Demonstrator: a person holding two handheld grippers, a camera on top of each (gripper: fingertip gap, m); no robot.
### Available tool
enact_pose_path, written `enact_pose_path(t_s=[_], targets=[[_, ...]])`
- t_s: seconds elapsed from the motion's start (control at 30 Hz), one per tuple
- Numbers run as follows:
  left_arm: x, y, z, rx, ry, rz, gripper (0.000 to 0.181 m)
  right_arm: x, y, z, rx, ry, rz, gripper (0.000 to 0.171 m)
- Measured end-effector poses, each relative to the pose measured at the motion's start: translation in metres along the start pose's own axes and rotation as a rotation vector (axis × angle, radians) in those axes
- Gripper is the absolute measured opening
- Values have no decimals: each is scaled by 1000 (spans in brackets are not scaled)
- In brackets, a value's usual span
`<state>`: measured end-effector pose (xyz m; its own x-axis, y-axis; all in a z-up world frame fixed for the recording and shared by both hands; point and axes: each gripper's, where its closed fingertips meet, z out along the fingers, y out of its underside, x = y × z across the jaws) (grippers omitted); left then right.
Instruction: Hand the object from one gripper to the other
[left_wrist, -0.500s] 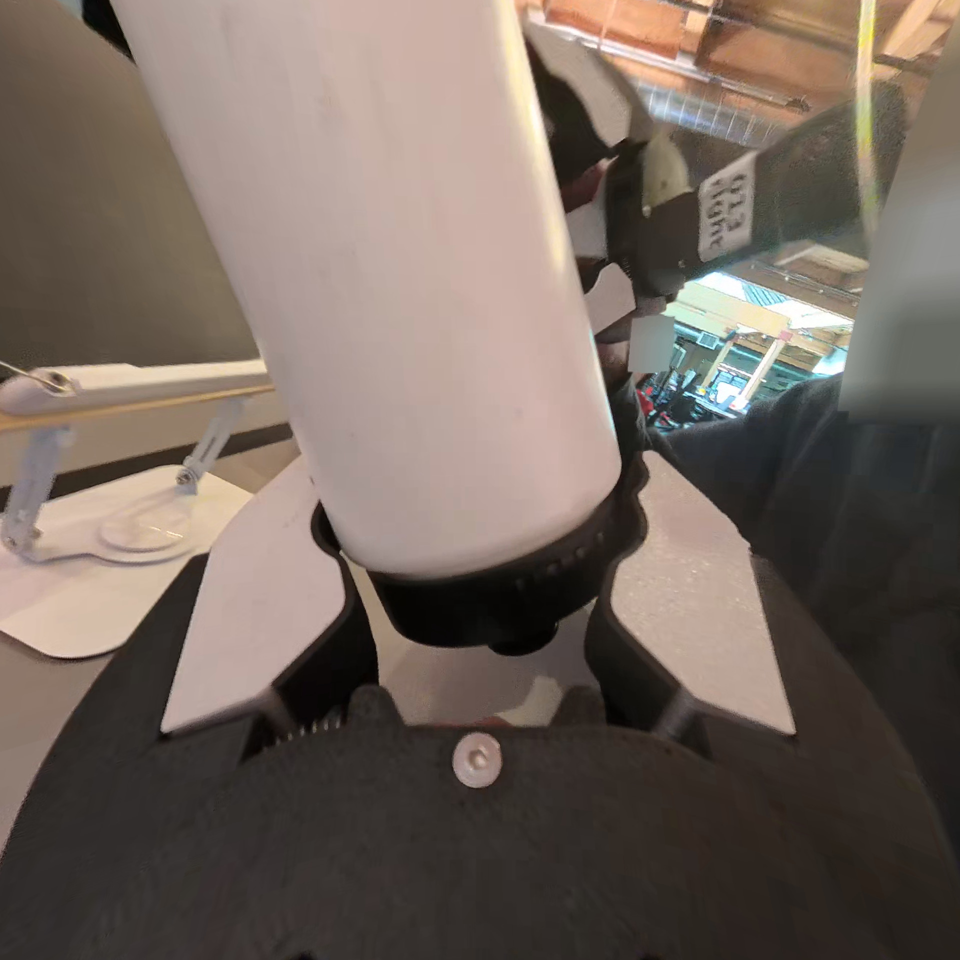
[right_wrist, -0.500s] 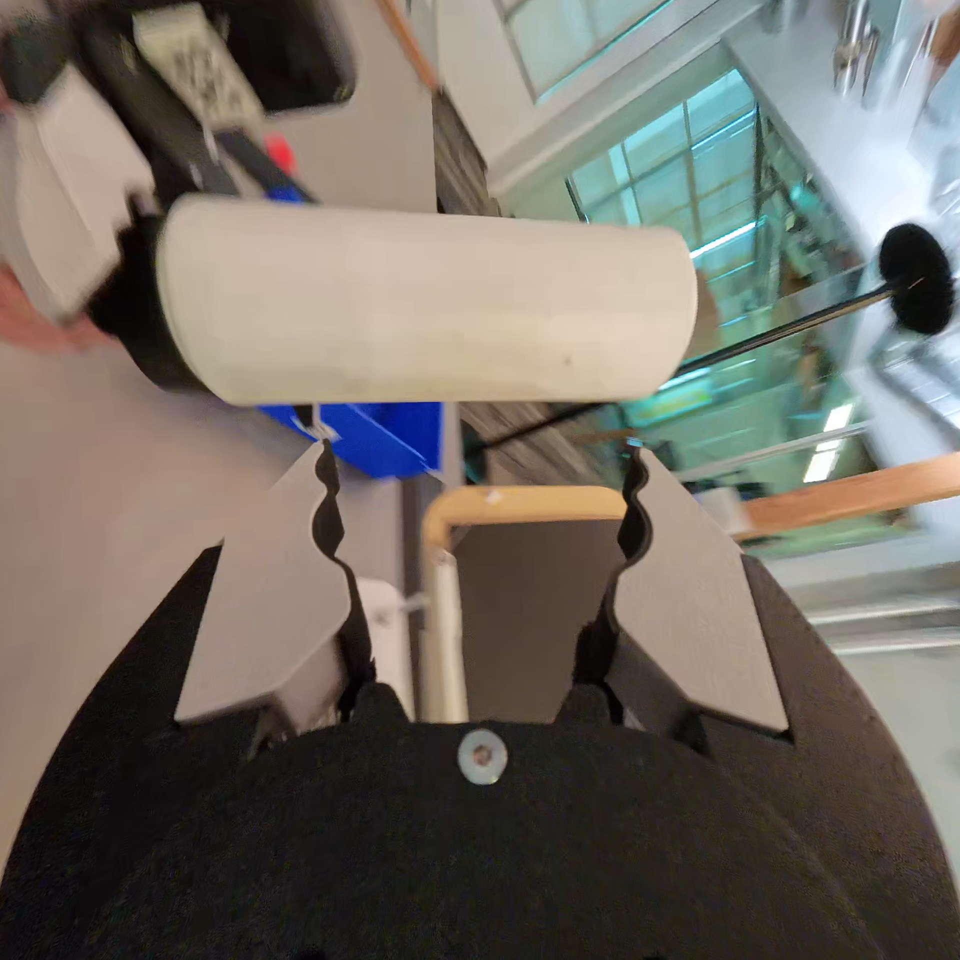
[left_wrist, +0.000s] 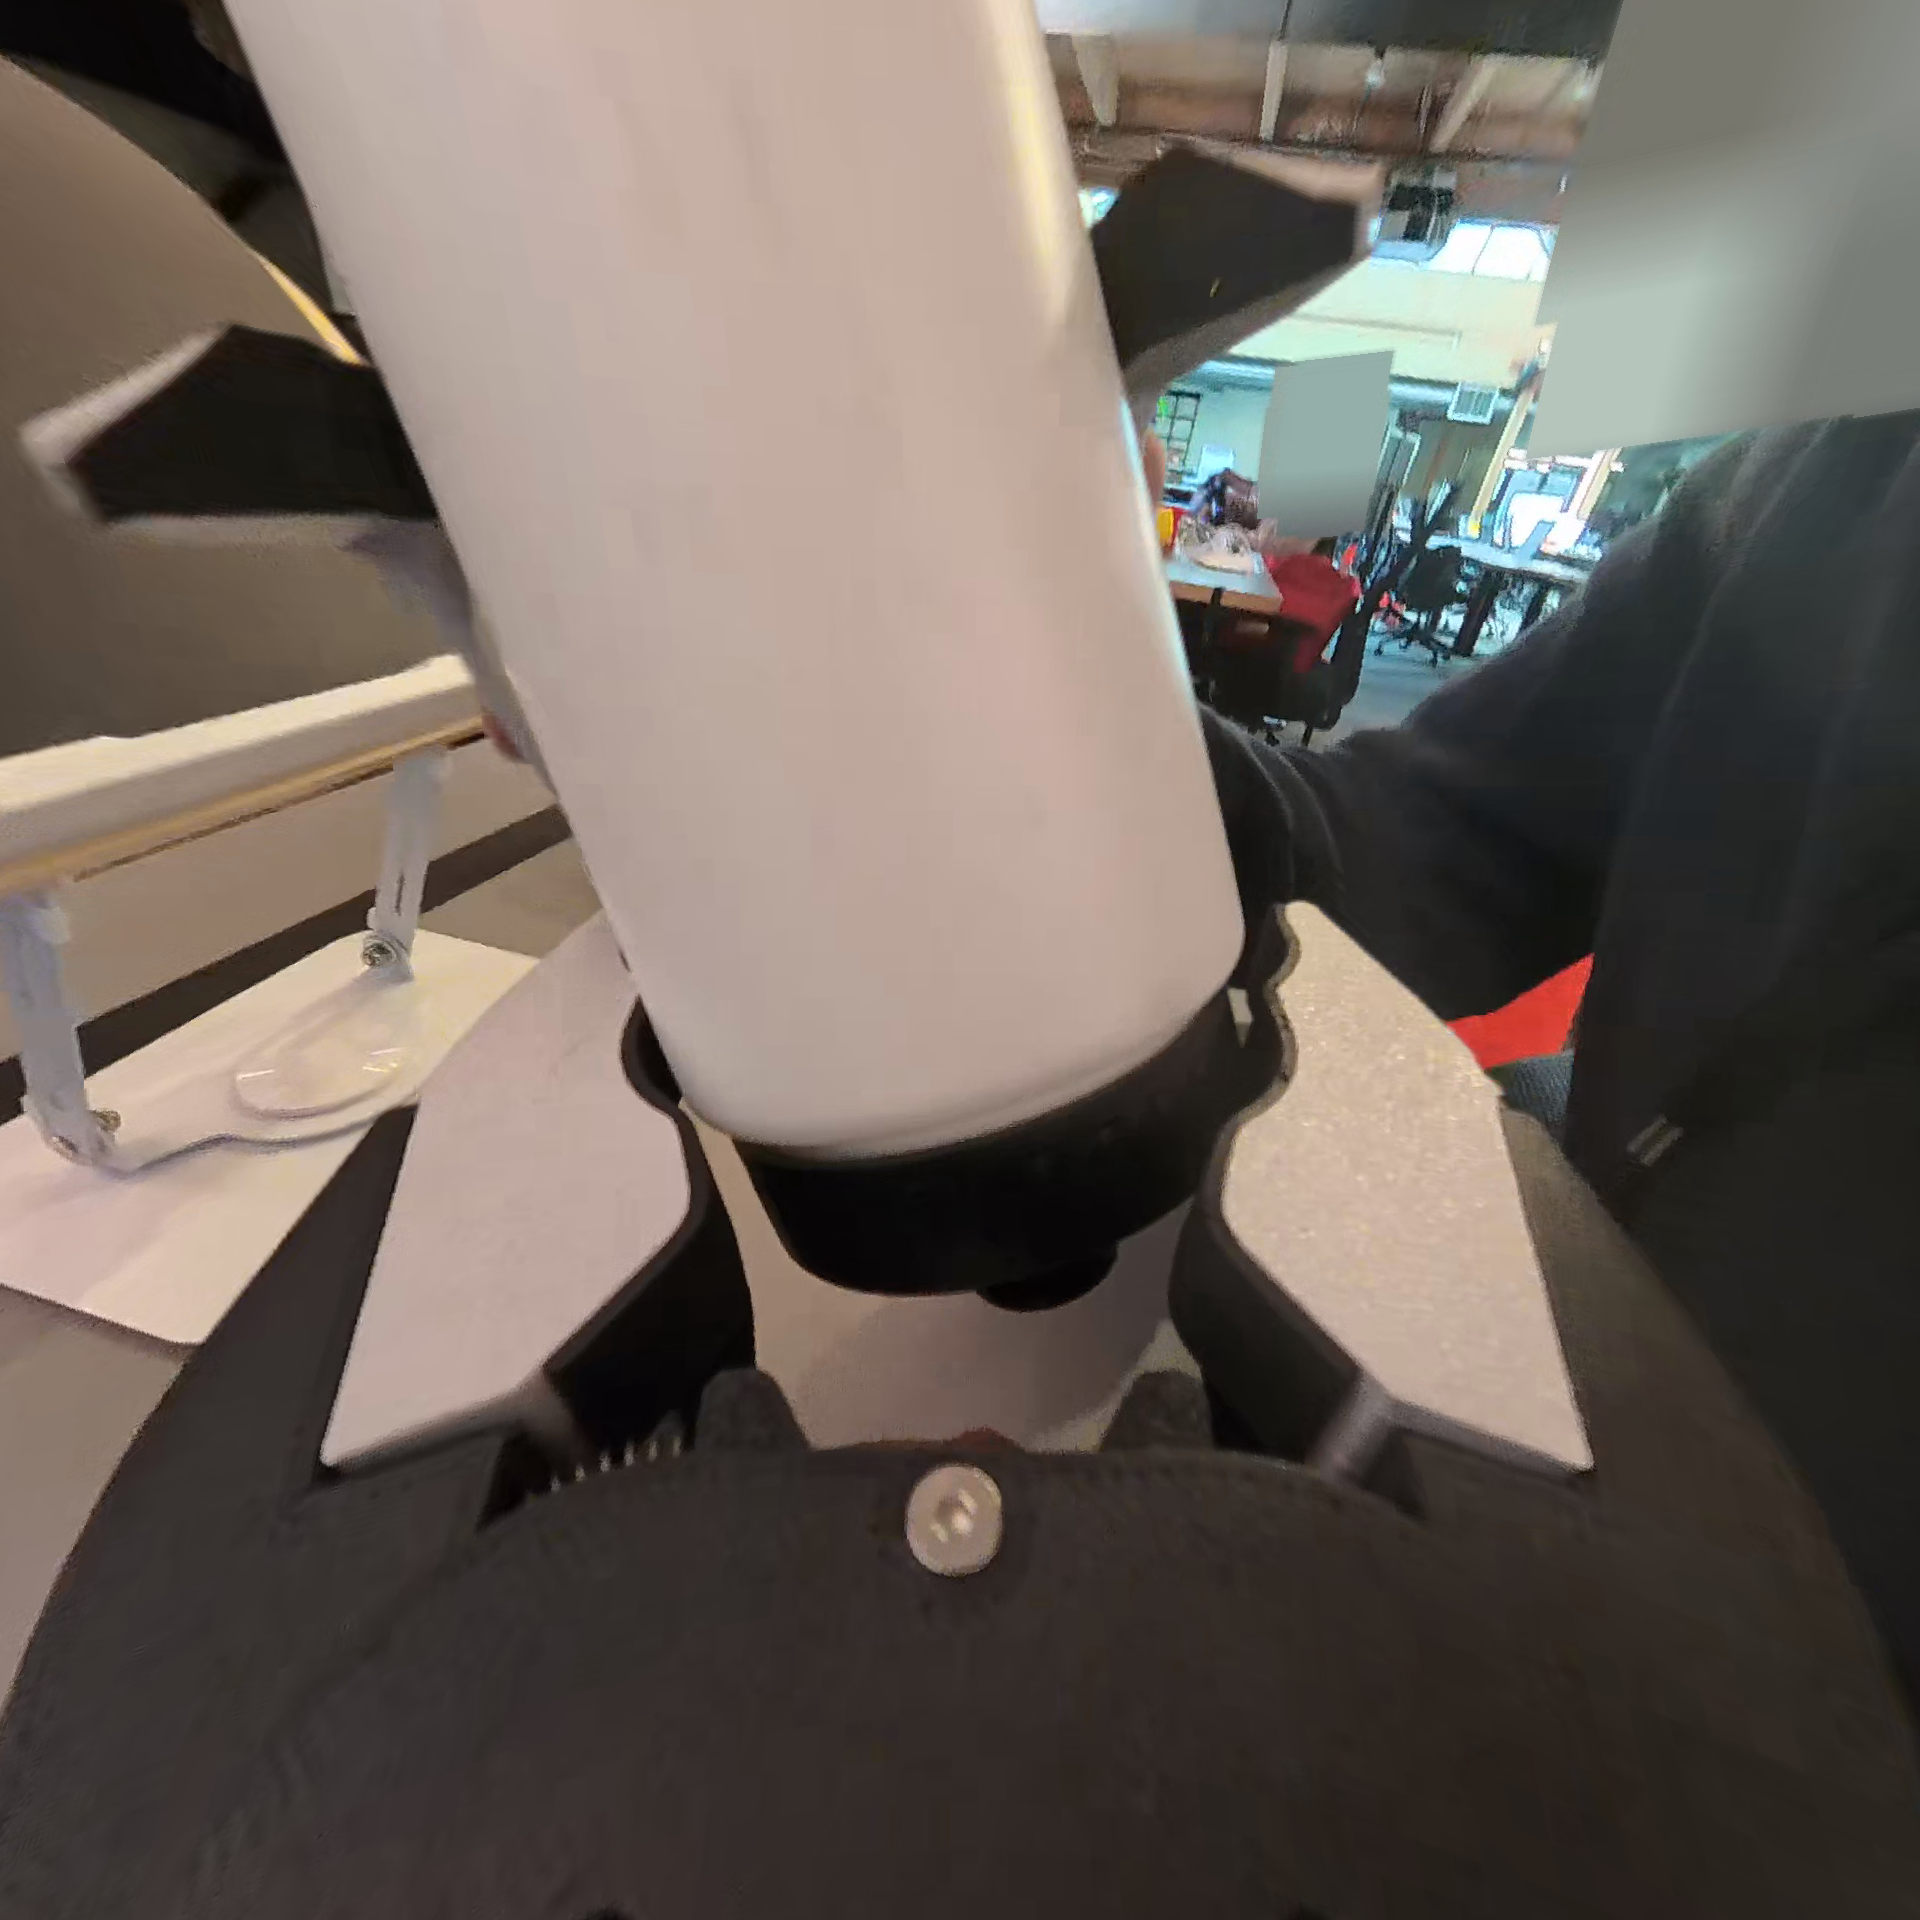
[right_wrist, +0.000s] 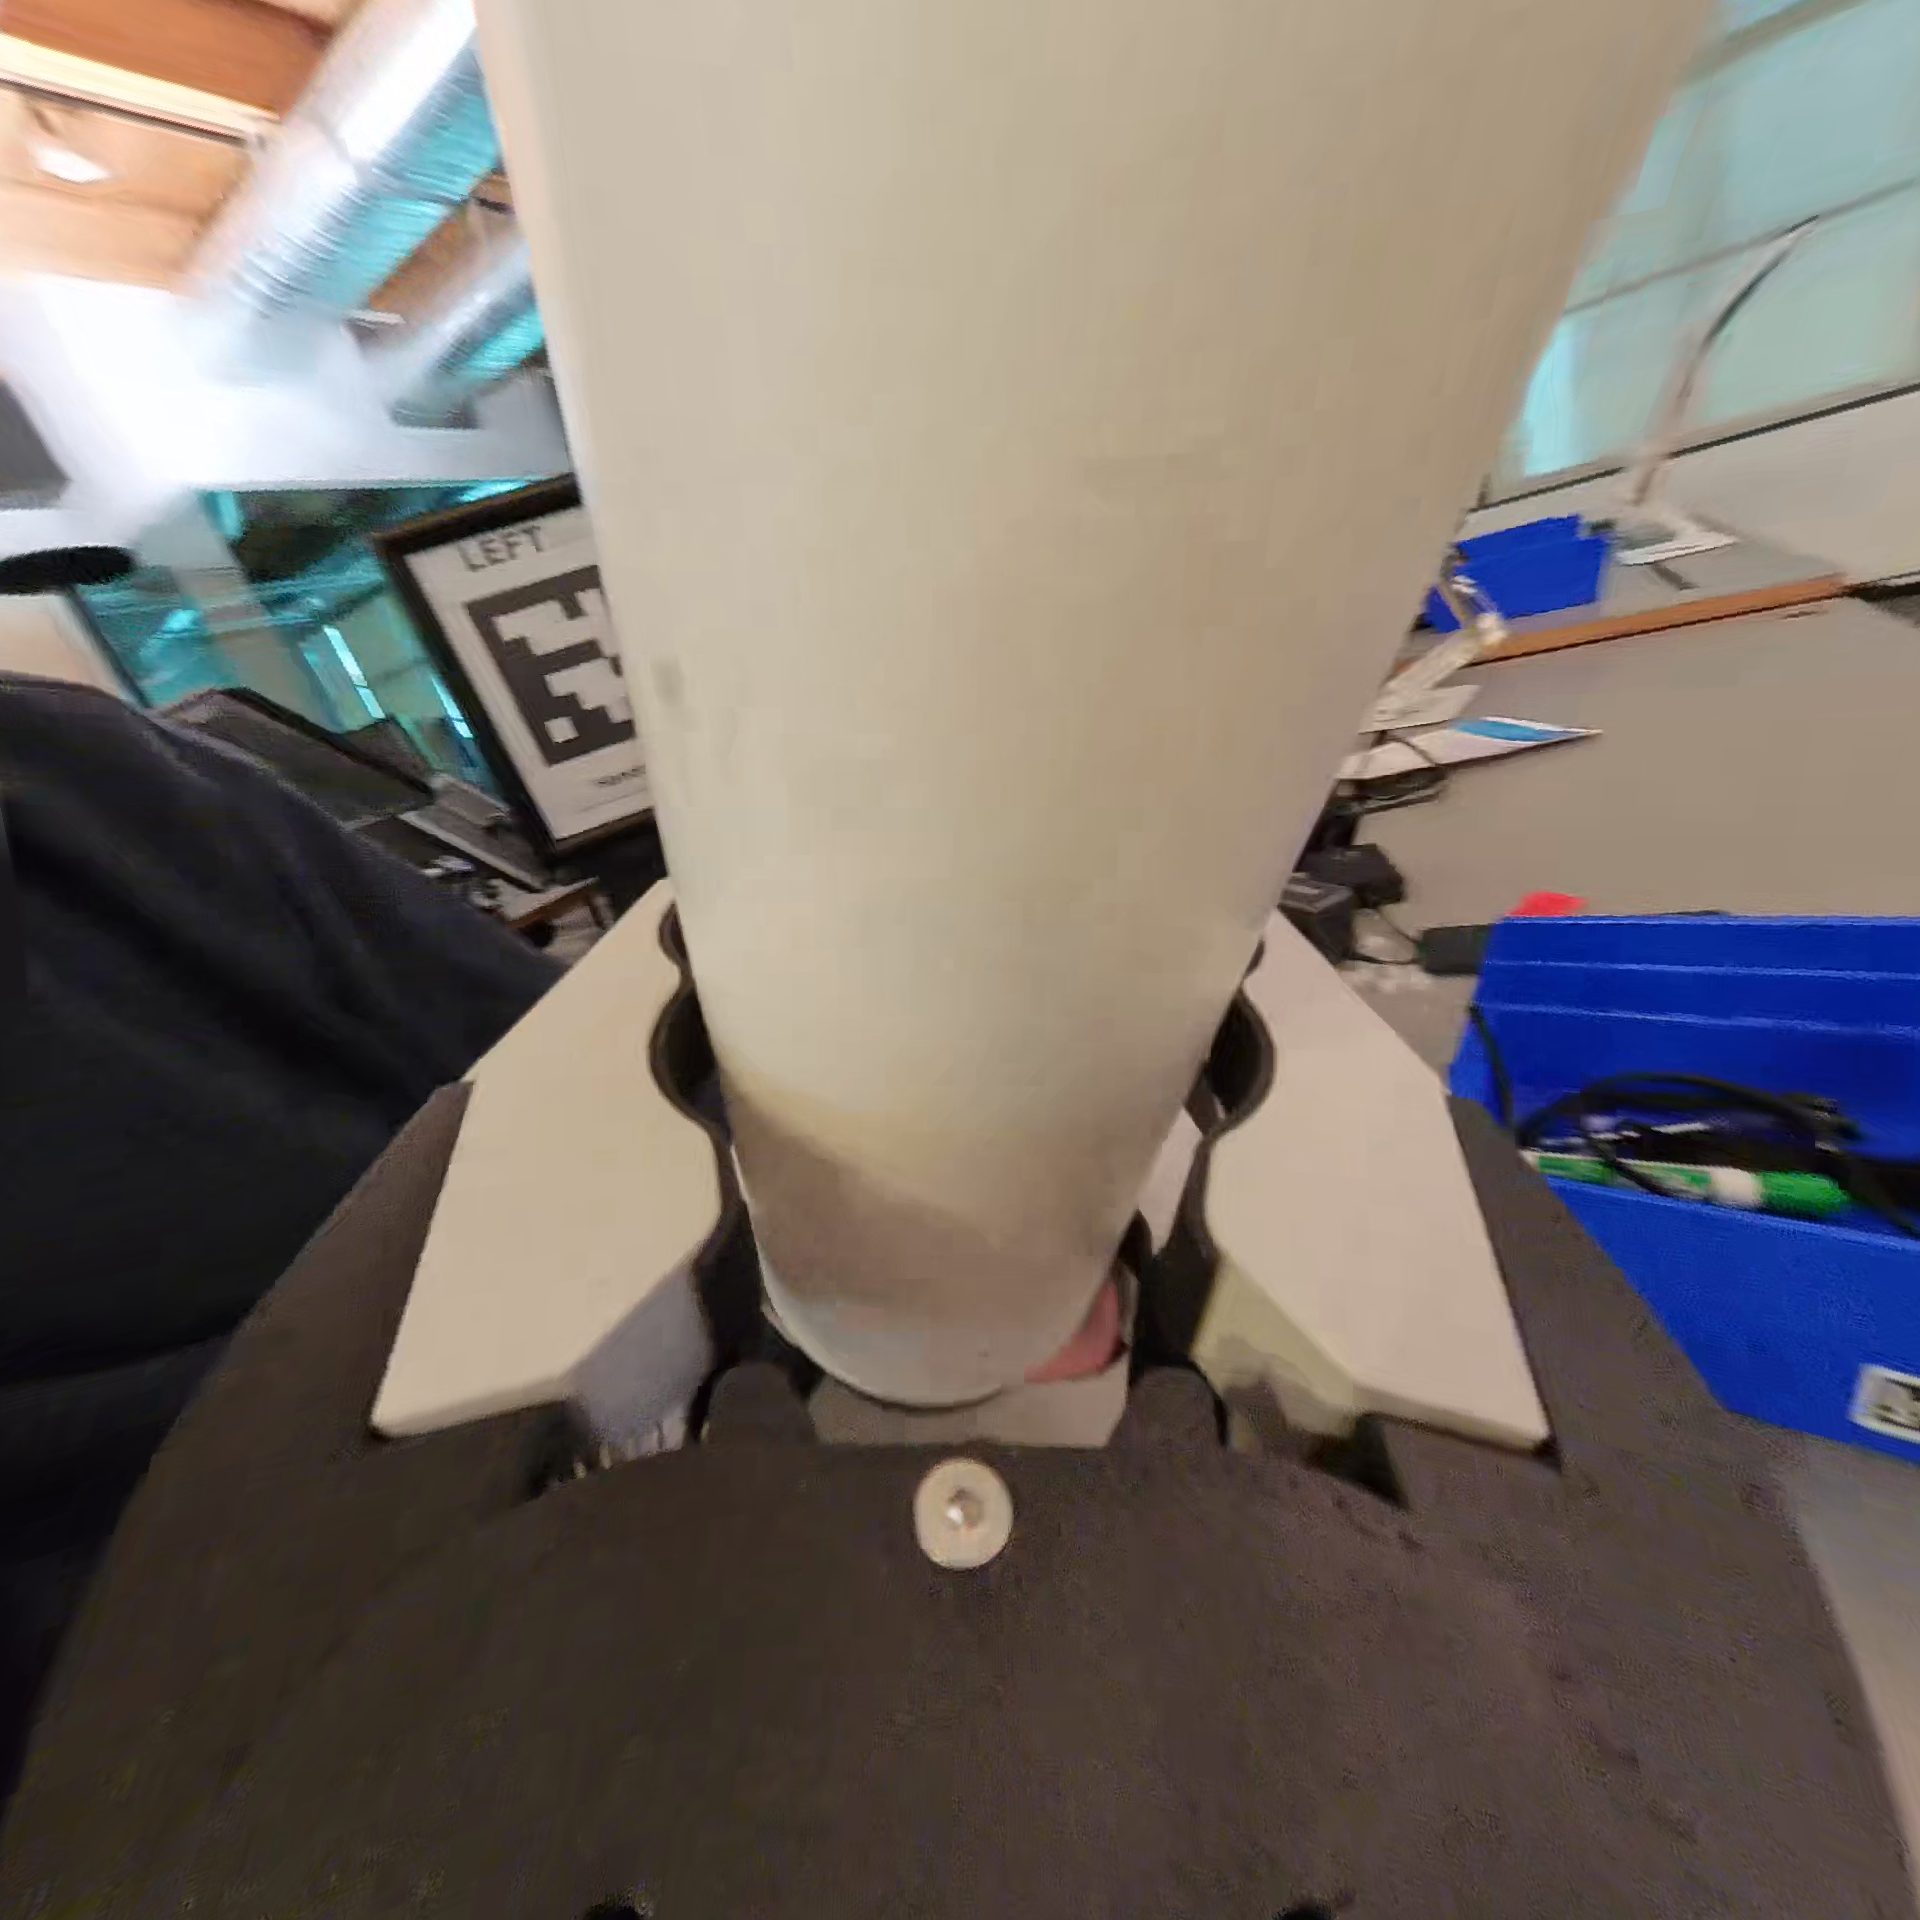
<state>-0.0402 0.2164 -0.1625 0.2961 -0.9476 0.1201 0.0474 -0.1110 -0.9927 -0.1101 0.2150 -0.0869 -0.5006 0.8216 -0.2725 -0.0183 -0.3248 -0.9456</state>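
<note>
Clearly the handover sits at its shared moment, with both tools on the white bottle (left_wrist: 790, 582) at once. Starting at the left, the left gripper (left_wrist: 951, 1060) has its jaws clamped on the bottle's black cap (left_wrist: 966, 1195), the notched pads seated around the cap's ribbed rim, probably because that narrower collar gives a firm seat. Farther up the body in the same view, two dark fingers of the other tool flank the bottle on either side. Moving right, the right gripper (right_wrist: 956, 1029) has its jaws drawn in against the opposite, plain end of the bottle (right_wrist: 987, 623), whose base sits deep between them (contact looks snug, though motion blur softens the edges). Holding opposite ends keeps the two tools from fouling each other. Around them, a white stand (left_wrist: 218, 1081) rests on the grey table (right_wrist: 1714, 790) at the left, a dark sleeve (left_wrist: 1662, 790) crosses behind, and blue bins (right_wrist: 1704, 1060) of cables sit at the right. Nothing appears to block a release.
</note>
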Motion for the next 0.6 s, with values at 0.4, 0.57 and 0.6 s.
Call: enact_pose_path(t_s=[0.4,0.57,0.6], targets=[[-26,18,-30,-122,-194,-2,117,15,31,-5,-292,189,-218,94],[-32,-27,-67,-196,-323,125,124,30,52,-21,-500,279,-355,94],[-30,-38,-71,-225,-335,154,125,34,57,-24,-548,300,-383,94]])
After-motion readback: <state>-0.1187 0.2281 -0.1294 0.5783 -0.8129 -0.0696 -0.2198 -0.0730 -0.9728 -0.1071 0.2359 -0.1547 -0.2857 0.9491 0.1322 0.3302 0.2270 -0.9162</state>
